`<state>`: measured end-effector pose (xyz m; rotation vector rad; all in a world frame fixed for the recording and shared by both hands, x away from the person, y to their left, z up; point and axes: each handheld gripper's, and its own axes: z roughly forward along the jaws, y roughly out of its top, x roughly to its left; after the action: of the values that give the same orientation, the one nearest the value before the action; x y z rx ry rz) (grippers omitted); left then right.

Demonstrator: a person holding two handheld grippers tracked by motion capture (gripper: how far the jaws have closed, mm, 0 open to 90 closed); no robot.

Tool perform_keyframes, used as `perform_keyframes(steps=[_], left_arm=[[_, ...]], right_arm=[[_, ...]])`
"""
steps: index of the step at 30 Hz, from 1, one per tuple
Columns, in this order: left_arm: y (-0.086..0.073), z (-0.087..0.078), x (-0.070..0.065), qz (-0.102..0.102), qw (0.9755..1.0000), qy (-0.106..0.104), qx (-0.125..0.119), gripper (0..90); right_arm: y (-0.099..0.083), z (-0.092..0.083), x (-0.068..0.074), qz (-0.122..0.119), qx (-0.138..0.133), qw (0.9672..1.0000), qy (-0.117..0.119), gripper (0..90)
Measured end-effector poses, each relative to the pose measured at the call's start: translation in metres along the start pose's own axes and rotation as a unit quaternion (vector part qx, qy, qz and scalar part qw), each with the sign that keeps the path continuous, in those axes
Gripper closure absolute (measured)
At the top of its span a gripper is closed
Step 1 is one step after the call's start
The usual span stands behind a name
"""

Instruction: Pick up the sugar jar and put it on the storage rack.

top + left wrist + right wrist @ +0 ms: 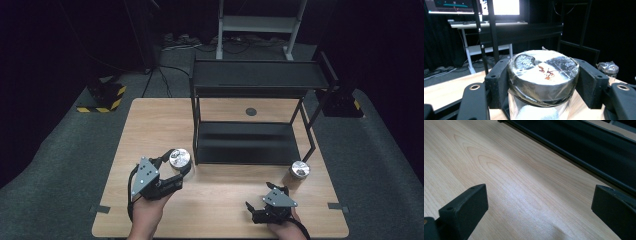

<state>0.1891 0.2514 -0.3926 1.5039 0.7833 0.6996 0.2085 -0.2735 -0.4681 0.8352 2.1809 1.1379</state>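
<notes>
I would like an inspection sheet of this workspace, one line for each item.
Surface: wooden table, bare in front of the rack.
Job's things: jar with silver lid, gripped by left tongs; second jar stands by the rack's right front leg.
Clutter: black two-shelf rack, both shelves bare; tape marks at the table's edges.
Grippers: left tongs shut on the jar; right tongs open over bare wood.
Cables: a cable trails from the left tongs; more lie on the floor behind.
Surroundings: dark room, grey carpet, desk with lit monitors.
</notes>
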Motion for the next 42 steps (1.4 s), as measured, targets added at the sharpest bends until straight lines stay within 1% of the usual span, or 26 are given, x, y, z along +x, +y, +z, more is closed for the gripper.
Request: perform_keyframes(steps=[4, 5, 6, 8, 11, 12, 20, 22, 24, 28, 29, 30, 33, 36, 40, 42], left_arm=[[0.008, 0.007, 0.001, 0.003, 1.0, -0.004, -0.003, 34.2], [0.012, 0.009, 0.001, 0.007, 1.0, -0.004, -0.003, 34.2], [0.012, 0.009, 0.001, 0.007, 1.0, -0.004, -0.003, 34.2], [0.017, 0.013, 0.003, 0.007, 0.9999, -0.006, -0.005, 34.2], [0.022, 0.018, 0.005, 0.001, 0.9999, -0.008, -0.009, 34.2], [0.026, 0.021, 0.006, 0.001, 0.9999, -0.009, -0.012, 34.2], [0.037, 0.034, 0.009, -0.003, 0.9997, -0.01, -0.024, 34.3], [0.039, 0.035, 0.01, -0.004, 0.9996, -0.012, -0.025, 34.2], [0.045, 0.041, 0.01, 0.002, 0.9996, -0.014, -0.025, 34.3], [0.05, 0.046, 0.009, 0.003, 0.9995, -0.015, -0.029, 34.3], [0.053, 0.049, 0.01, 0.004, 0.9993, -0.019, -0.031, 34.2], [0.053, 0.049, 0.01, 0.004, 0.9993, -0.019, -0.031, 34.3], [0.057, 0.053, 0.01, 0.001, 0.9991, -0.022, -0.035, 34.2], [0.064, 0.058, 0.01, 0.003, 0.9989, -0.024, -0.041, 34.3], [0.069, 0.061, 0.009, 0.003, 0.9986, -0.025, -0.046, 34.3], [0.075, 0.065, 0.008, 0.005, 0.9983, -0.027, -0.052, 34.2]], right_arm=[[-0.001, 0.0, 0.0, 0.001, -0.001, 1.0, 0.0, 0.0], [-0.001, 0.0, 0.0, 0.001, -0.002, 1.0, 0.0, 0.0], [-0.001, 0.0, 0.0, 0.001, -0.002, 1.0, 0.0, 0.0], [-0.001, 0.0, -0.001, 0.001, -0.002, 1.0, 0.001, 0.0], [-0.001, 0.0, -0.001, 0.002, -0.002, 1.0, 0.001, 0.0], [-0.001, 0.0, -0.002, 0.002, -0.002, 1.0, 0.002, 0.0], [-0.002, -0.001, -0.002, 0.004, -0.005, 1.0, 0.002, 0.0], [-0.002, -0.001, -0.002, 0.004, -0.004, 1.0, 0.002, 0.0], [-0.002, -0.001, -0.002, 0.003, -0.004, 1.0, 0.002, 0.0], [-0.001, -0.001, -0.001, 0.002, -0.004, 1.0, 0.002, 0.0], [-0.001, -0.001, -0.002, 0.002, -0.004, 1.0, 0.002, 0.0], [-0.001, -0.001, -0.002, 0.002, -0.004, 1.0, 0.002, 0.0], [-0.001, -0.001, -0.002, 0.003, -0.004, 1.0, 0.003, 0.0], [-0.001, -0.001, -0.002, 0.003, -0.004, 1.0, 0.003, 0.0], [-0.002, -0.001, -0.002, 0.003, -0.004, 1.0, 0.004, 0.0], [-0.001, -0.001, -0.002, 0.003, -0.004, 1.0, 0.004, 0.0]])
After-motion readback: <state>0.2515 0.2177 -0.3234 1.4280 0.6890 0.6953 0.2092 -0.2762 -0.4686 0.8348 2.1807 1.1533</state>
